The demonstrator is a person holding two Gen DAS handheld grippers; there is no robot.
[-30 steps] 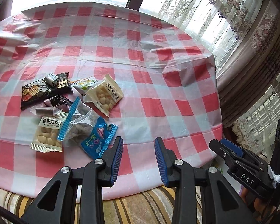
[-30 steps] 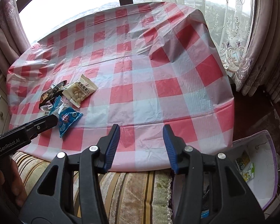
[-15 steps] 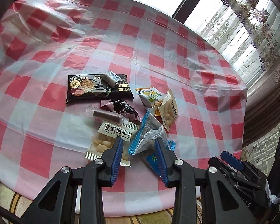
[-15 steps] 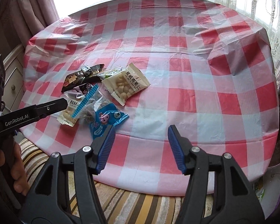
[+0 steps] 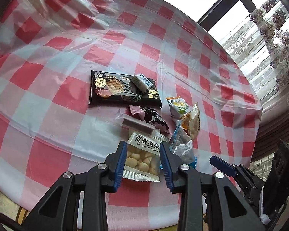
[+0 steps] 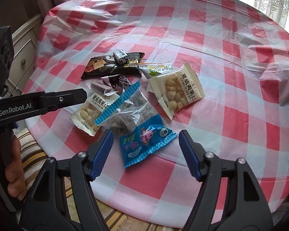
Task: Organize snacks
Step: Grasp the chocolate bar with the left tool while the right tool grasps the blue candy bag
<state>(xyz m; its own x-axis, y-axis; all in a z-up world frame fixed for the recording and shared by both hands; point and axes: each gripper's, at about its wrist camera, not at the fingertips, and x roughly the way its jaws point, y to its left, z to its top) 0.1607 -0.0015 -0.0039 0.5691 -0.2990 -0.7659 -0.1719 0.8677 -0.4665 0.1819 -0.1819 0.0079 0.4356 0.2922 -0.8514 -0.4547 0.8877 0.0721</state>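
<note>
Left wrist view: left gripper (image 5: 141,155) hovering low over near nut packet (image 5: 142,157), jaws part-open and straddling its width, pads apparently not yet pressing the wrapper. Packet lying flat at the near edge of the snack pile, printed side up, so a pinch across its sides looks like the likely intent. Clear bag with blue seal (image 5: 181,144) just right of it and partly overlapping; black cracker pack (image 5: 123,91) farther off with small white candy (image 5: 141,82) resting on top; brown bar (image 5: 137,126) and pink-and-black wrapper (image 5: 150,115) between the two.

Right wrist view: right gripper (image 6: 144,150) set wide apart, jaws just been opening, blue packet (image 6: 144,144) lying between them untouched on checked tablecloth (image 6: 231,96). Opening wide enough to clear the packet's crinkled ends. Second nut packet (image 6: 176,90) well beyond to the right, flat; yellow-green sachet (image 6: 156,69) touching its far corner. Left tool's black arm crossing in from the left over the near nut packet, a person's hand (image 6: 13,165) on its handle.

Judgement: both tools lined up for simultaneous picks at the near side of the pile. No sorting done; all snacks clustered. Risk: clear bag overlapping both targets, may drag along.
</note>
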